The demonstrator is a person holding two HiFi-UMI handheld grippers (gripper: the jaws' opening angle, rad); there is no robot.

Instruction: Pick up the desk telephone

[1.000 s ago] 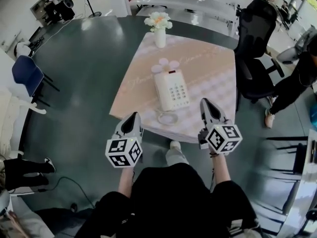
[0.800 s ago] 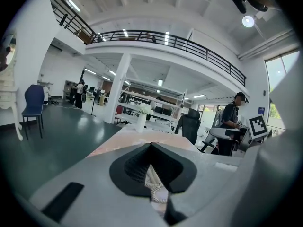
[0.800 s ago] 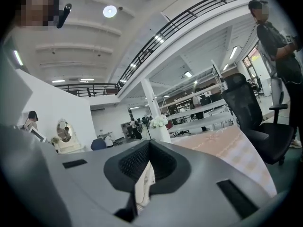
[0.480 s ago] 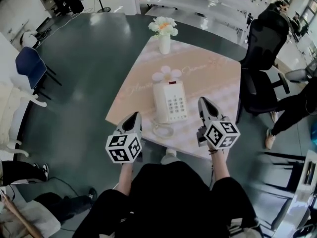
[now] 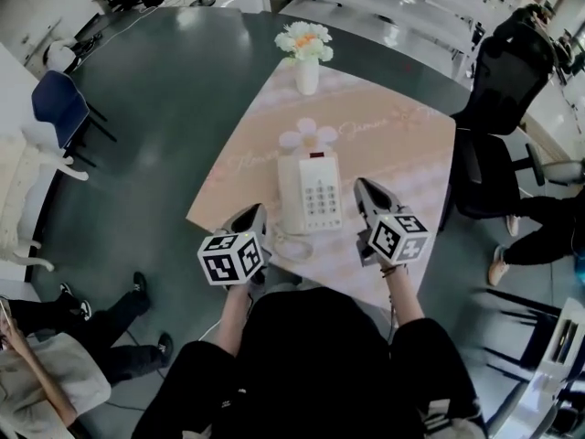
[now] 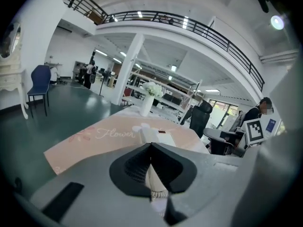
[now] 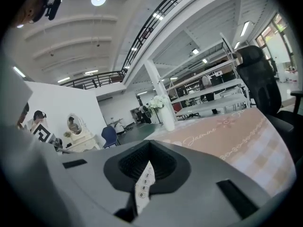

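The desk telephone [image 5: 311, 192] is lying near the front edge of the worktop [image 5: 407, 154], between the left tool [image 5: 253, 214] and the right tool [image 5: 363, 188], both fully closed and empty. Judged from this, the jaws are needing to open before bracketing its body evenly from both sides. The worktop is showing a pink pattern; a vase [image 5: 306, 73] is standing at its far end, and dark floor [image 5: 164, 108] is surrounding it.

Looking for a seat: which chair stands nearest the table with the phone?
The black office chair, right beside the table's right edge in the head view; the blue chair stands well away across the dark floor at left.
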